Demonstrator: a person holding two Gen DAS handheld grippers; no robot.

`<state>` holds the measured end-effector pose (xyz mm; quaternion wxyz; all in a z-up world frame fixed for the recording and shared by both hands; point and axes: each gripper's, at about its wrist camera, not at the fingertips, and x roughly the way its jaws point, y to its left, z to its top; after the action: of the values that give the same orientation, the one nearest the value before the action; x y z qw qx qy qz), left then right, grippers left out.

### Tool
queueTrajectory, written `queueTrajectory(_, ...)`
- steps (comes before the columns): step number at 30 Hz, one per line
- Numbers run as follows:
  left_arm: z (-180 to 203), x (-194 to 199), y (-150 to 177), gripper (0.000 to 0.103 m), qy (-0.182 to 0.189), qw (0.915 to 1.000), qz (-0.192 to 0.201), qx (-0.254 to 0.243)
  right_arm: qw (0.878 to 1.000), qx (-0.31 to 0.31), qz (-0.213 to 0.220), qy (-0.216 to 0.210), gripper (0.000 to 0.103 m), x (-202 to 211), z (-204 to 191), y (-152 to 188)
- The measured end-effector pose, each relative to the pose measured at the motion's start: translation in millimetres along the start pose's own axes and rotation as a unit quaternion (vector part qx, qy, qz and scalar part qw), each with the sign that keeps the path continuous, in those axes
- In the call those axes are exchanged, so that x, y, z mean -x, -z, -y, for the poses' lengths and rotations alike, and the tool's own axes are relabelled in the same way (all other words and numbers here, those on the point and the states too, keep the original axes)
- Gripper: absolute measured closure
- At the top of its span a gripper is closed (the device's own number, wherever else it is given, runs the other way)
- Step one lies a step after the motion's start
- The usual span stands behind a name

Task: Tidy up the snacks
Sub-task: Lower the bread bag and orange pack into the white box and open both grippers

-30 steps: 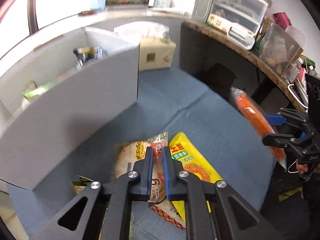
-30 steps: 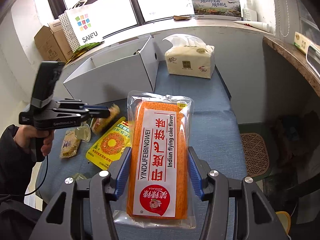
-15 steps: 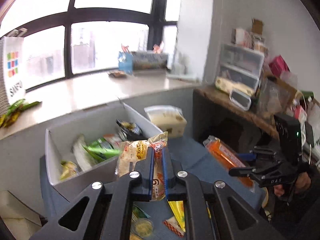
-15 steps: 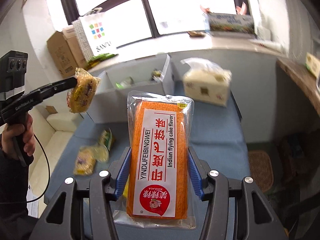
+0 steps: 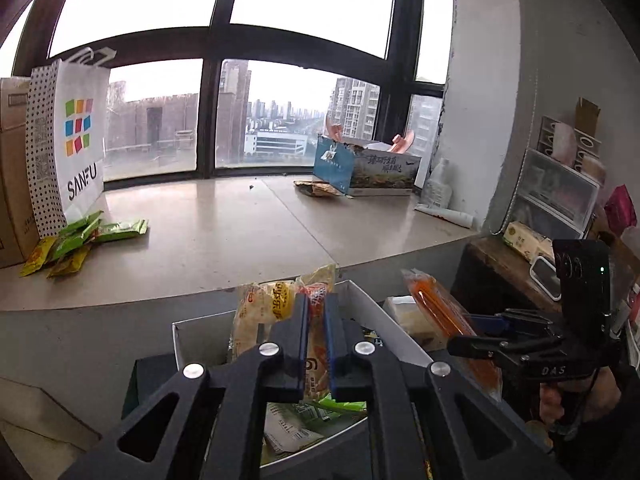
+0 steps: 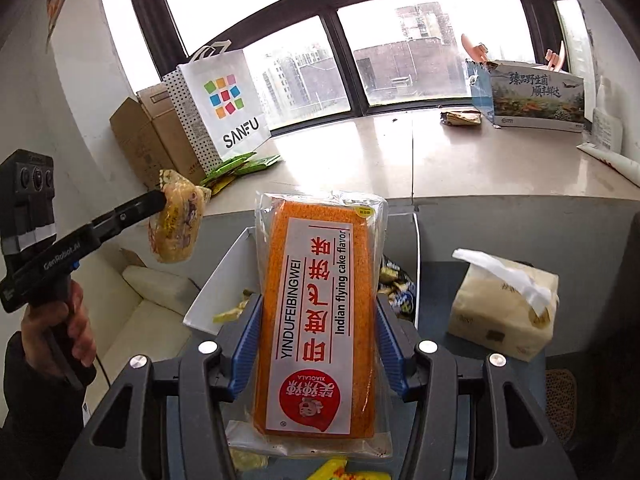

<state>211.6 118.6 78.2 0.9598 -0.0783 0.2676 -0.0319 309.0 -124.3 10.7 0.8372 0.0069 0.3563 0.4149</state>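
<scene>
Left gripper (image 5: 316,320): clamped on a yellow bread packet (image 5: 276,308), held in the air above the white box (image 5: 380,312).
Right gripper (image 6: 316,320): clamped on orange cake packet (image 6: 320,312), also over the box.
Box contents: several snack packets.

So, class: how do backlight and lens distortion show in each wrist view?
Left wrist view: sky behind the window burns out white, its frame bows outward, and the left gripper sits dark. Right wrist view: same white glare up top, curved edges, yet the orange cake pack reads sharply.
</scene>
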Motion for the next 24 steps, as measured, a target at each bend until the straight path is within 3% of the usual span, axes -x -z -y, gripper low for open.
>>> queueTrajectory(4,-20,-35,8,0.095,-0.013,0.9993,-0.032,0.014,0.999,-0.03,-0.019,-0.008,0.045,-41,5,-25)
queueTrajectory(7,-30,-52,19,0.094,-0.028,0.9985,-0.047,0.009,0.999,-0.014,-0.029,0.006,0.042,-64,0,-31)
queueTrajectory(8,-33,-57,23,0.09,-0.034,0.9979,-0.054,0.014,0.999,-0.012,-0.03,0.012,0.039,-71,-1,-33)
queueTrajectory(9,-38,-63,27,0.085,-0.036,0.9969,-0.066,0.023,0.999,-0.013,-0.03,0.01,0.025,-77,1,-34)
queueTrajectory(10,-43,-67,30,0.074,-0.049,0.9957,-0.073,0.031,0.999,-0.018,-0.033,0.007,0.008,-82,3,-35)
queueTrajectory(12,-47,-67,37,0.023,-0.063,0.995,-0.07,0.034,0.999,-0.027,-0.026,0.01,0.003,-85,9,-35)
queueTrajectory(14,-45,-59,41,0.001,-0.061,0.9963,-0.056,0.024,0.999,-0.027,-0.028,0.006,0.0,-82,13,-33)
queueTrajectory(19,-36,-44,45,0.0,-0.052,0.9966,-0.061,0.018,1.0,-0.008,-0.017,0.016,0.0,-62,14,-25)
queueTrajectory(24,-21,-17,62,0.0,-0.039,0.9975,-0.055,0.024,1.0,0.013,0.021,0.006,0.0,-11,3,-4)
